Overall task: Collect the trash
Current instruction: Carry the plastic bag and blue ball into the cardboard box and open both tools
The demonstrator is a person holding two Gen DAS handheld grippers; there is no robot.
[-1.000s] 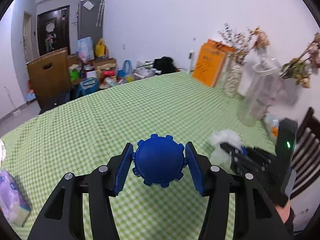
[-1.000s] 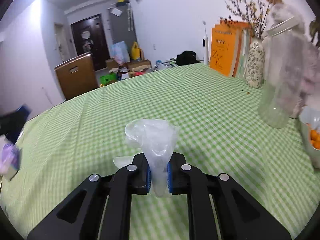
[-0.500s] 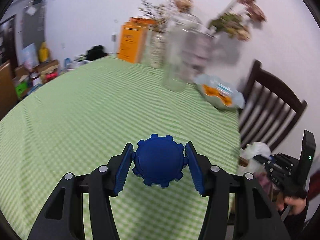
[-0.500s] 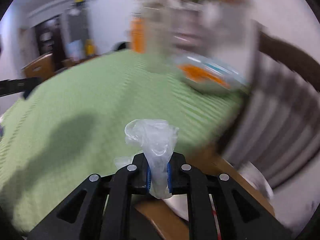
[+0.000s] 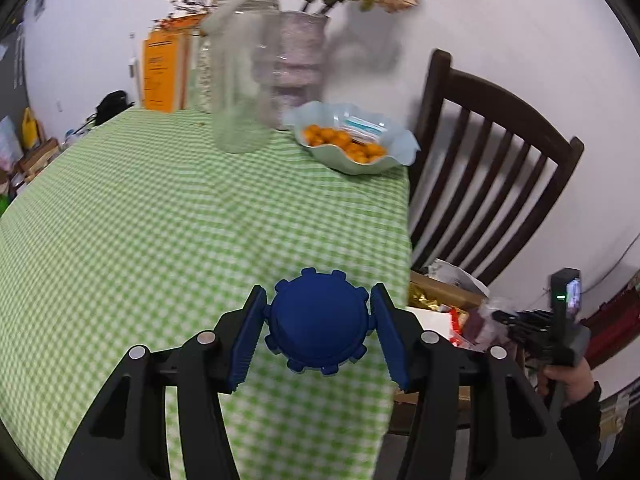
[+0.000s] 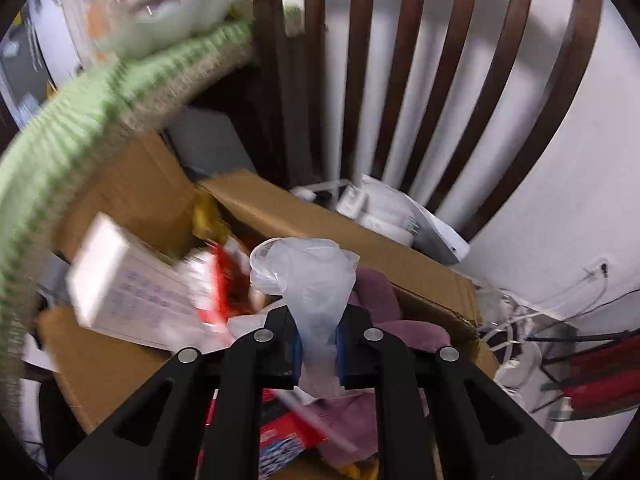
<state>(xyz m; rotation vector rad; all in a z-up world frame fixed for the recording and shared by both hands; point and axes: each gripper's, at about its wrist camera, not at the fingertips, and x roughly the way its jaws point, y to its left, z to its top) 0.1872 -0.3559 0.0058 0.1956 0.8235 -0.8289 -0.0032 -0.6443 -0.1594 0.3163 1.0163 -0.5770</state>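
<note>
Big cardboard box (image 6: 280, 208) of trash sits right under the right gripper (image 6: 318, 354), whose fingers are easing apart around the plastic bag (image 6: 308, 280). Left gripper (image 5: 318, 330), over the bench (image 5: 160, 220) beside the box, pinches a blue cap (image 5: 318, 320).

Left wrist view: above the table (image 5: 160, 240) corner, facing across it toward chair (image 5: 480, 152) and wall. Right wrist view: close, pitched steeply down over the cardboard box (image 6: 304, 216) beside the chair (image 6: 360, 60). Shared: chair, box, tablecloth edge.
</note>
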